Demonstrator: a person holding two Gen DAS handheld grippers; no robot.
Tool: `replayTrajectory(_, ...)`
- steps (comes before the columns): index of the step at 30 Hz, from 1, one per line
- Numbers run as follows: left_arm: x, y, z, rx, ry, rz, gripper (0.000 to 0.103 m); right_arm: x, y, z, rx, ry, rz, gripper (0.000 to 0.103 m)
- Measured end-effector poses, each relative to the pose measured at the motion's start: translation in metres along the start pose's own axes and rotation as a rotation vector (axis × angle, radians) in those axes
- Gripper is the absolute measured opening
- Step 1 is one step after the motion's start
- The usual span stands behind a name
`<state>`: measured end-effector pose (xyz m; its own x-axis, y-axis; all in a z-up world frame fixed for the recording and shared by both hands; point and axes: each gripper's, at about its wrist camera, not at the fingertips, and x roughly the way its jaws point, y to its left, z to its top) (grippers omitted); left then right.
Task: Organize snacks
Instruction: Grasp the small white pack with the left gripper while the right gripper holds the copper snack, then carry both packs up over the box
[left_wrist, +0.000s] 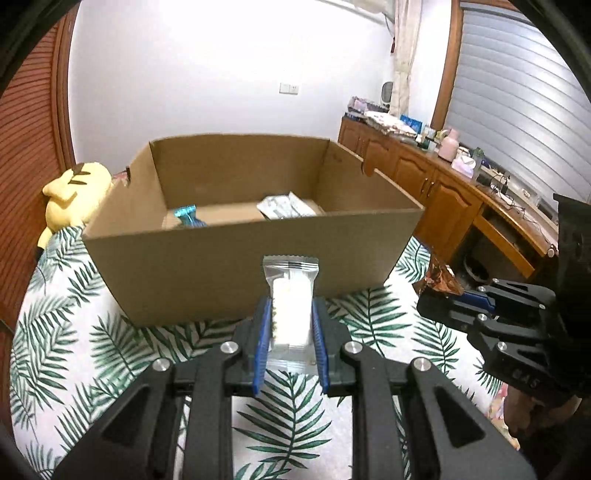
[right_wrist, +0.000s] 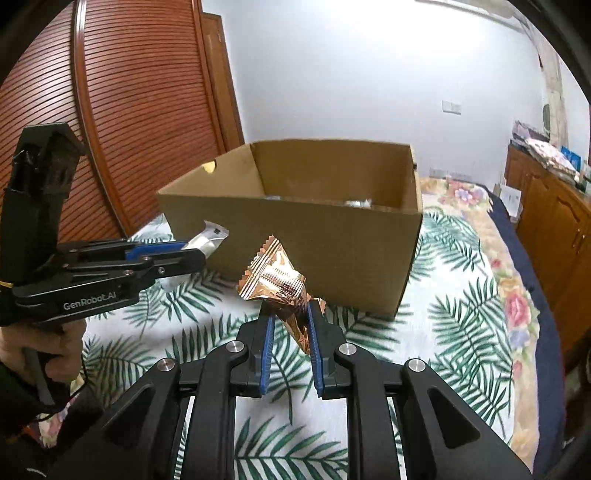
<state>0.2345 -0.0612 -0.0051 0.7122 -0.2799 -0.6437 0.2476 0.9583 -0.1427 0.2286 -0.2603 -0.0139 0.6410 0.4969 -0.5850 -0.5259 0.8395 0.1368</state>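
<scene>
An open cardboard box (left_wrist: 236, 266) stands on the leaf-print cover ahead of both grippers; it also shows in the right wrist view (right_wrist: 314, 236). Inside lie a blue-wrapped snack (left_wrist: 188, 216) and a silver-white packet (left_wrist: 284, 206). My left gripper (left_wrist: 290, 310) is shut on a clear-wrapped white snack (left_wrist: 291, 306), held just before the box's near wall. In the right wrist view this gripper (right_wrist: 195, 254) is at the left with the snack (right_wrist: 208, 238) sticking out. My right gripper (right_wrist: 290, 314) is shut on a crinkled copper-foil snack (right_wrist: 275, 280), near the box's front corner. In the left wrist view it (left_wrist: 436, 301) holds that foil snack (left_wrist: 441, 278).
A yellow plush toy (left_wrist: 74, 195) lies left of the box. Wooden cabinets (left_wrist: 436, 184) with clutter on top run along the right side. A ribbed wooden door (right_wrist: 122, 110) stands at the left. The floral bed edge (right_wrist: 517, 295) drops off to the right.
</scene>
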Motion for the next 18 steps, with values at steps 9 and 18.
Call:
replayTrajectory(9,-0.016,0.013,0.033,0.024,-0.066,0.015,0.019,0.002,0.010,0.036,-0.050,-0.043,-0.006,0.015)
replayTrajectory(18,-0.015,0.024,0.063,0.066,-0.099,0.036,0.019,0.020,0.017,0.072,-0.088,-0.064,0.001,0.015)
